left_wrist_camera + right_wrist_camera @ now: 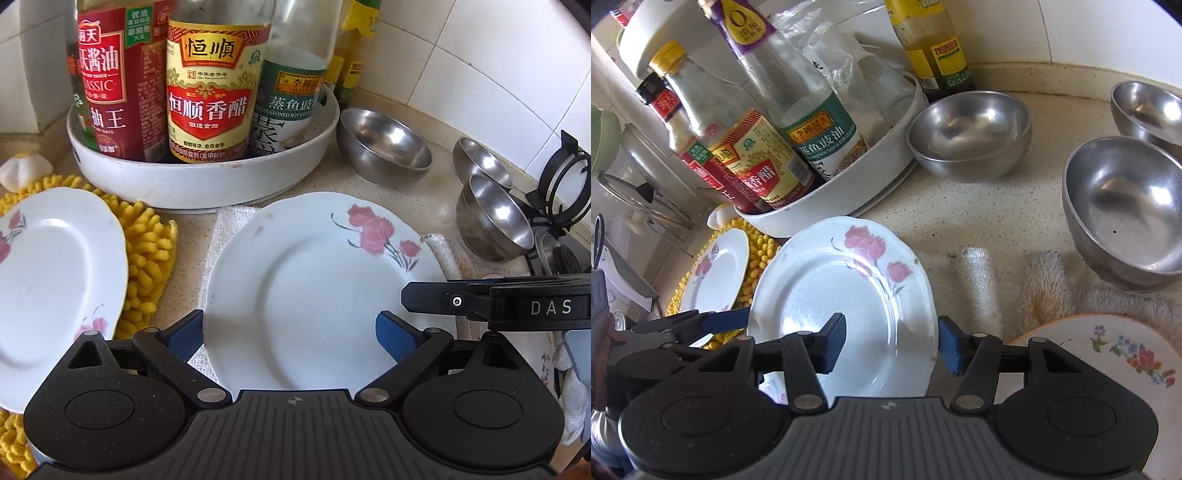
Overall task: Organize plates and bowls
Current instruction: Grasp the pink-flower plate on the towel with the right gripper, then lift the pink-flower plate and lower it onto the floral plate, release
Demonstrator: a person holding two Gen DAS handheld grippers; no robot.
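Observation:
A white plate with pink flowers (314,288) (827,295) lies on a white towel (229,229). My left gripper (290,338) stands open wide at its near edge, one pad outside the left rim and one over the plate. My right gripper (892,345) is open with the plate's right rim between its pads, which do not press on it. A matching plate (55,277) (716,273) rests on a yellow mat to the left. Three steel bowls (971,133) (1123,206) (1148,107) stand at the back right. A plate with coloured flowers (1108,358) lies near right.
A round white tray (207,184) holding several sauce bottles stands just behind the plates against the tiled wall. A stove grate (561,177) is at the far right. A glass pot lid (639,199) leans at the far left.

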